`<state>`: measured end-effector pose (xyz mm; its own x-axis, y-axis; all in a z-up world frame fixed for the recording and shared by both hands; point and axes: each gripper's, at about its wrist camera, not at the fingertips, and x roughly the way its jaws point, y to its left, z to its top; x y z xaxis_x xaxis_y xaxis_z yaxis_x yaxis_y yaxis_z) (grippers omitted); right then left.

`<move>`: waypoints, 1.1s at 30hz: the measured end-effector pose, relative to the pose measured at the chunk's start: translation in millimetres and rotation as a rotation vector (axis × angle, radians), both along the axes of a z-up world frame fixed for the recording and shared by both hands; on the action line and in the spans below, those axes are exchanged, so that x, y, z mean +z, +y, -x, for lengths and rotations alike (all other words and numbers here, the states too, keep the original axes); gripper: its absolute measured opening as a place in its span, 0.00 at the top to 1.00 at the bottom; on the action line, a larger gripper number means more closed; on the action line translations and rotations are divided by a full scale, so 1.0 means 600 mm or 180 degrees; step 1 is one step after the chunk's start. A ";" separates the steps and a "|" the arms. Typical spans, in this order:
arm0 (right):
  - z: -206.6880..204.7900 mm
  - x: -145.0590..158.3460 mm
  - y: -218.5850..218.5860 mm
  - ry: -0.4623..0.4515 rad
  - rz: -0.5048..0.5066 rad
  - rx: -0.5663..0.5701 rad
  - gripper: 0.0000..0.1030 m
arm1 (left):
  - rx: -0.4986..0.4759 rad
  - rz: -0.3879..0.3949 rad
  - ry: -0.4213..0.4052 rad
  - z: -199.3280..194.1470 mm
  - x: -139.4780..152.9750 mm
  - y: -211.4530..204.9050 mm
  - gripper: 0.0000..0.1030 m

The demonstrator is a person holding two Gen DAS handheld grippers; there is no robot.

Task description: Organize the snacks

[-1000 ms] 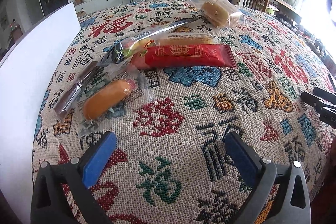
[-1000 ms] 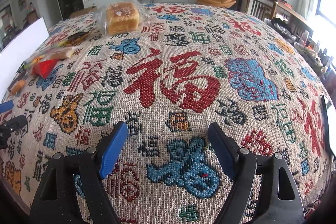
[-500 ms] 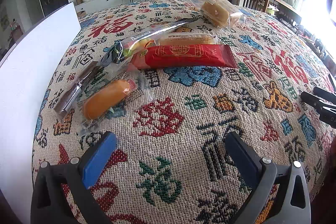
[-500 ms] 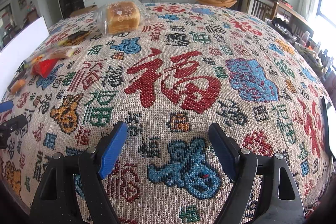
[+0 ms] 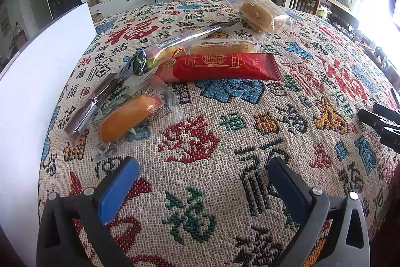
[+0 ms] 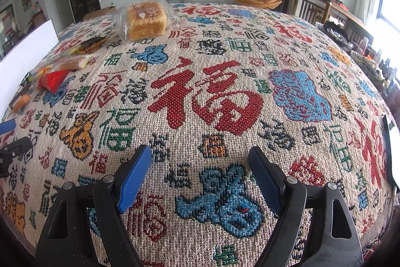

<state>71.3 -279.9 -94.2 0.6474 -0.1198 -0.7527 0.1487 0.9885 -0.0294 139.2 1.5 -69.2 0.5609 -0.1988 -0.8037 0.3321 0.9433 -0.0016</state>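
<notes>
A woven tablecloth (image 5: pixel 200 142) covered in red, blue and green characters spans the whole table in both wrist views. Along its left edge stands an upright white board (image 5: pixel 37 81). Toward the far edge, roughly mid-table, lies a clear bag of sliced bread (image 6: pixel 146 20), well apart from the other snacks. Those sit in a loose cluster near the left edge: a long red packet (image 5: pixel 220 66) lying crosswise; behind it and touching it, a clear-wrapped pale bar (image 5: pixel 222 45); and a long clear sleeve with yellow contents (image 5: pixel 175 44) running diagonally over both (its dark crimped end points at the board). Nearer the front edge are an orange bun in clear wrap (image 5: pixel 127 116) and, just beside it on the board side, a thin dark stick packet (image 5: pixel 87 109).

The left gripper (image 5: pixel 200 179) hangs low over the cloth near the front edge, its blue-padded fingers (image 5: pixel 117 189) spread wide with nothing between them, the orange bun just ahead of its left finger. The right gripper (image 6: pixel 200 167) sits further right along the front edge, jaws likewise spread and empty, over bare cloth.
</notes>
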 end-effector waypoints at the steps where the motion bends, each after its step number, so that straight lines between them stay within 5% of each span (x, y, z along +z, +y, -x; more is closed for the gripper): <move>1: 0.000 0.000 0.000 0.0000 0.0000 0.0000 0.20 | 0.0000 0.0000 0.0000 0.000 0.000 0.000 0.00; 26: 0.000 0.000 -0.001 0.0001 -0.0007 0.0001 0.19 | -0.0004 0.0025 -0.0006 0.000 0.001 0.000 0.00; 33: -0.001 -0.001 0.000 0.0005 -0.0010 0.0002 0.19 | -0.0071 0.0591 0.0158 0.025 0.029 0.053 0.00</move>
<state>71.9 -280.1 -94.5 0.6464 -0.1170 -0.7540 0.1480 0.9886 -0.0266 124.3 33.2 -51.5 0.5153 -0.3582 -0.7786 0.3481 0.9176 -0.1917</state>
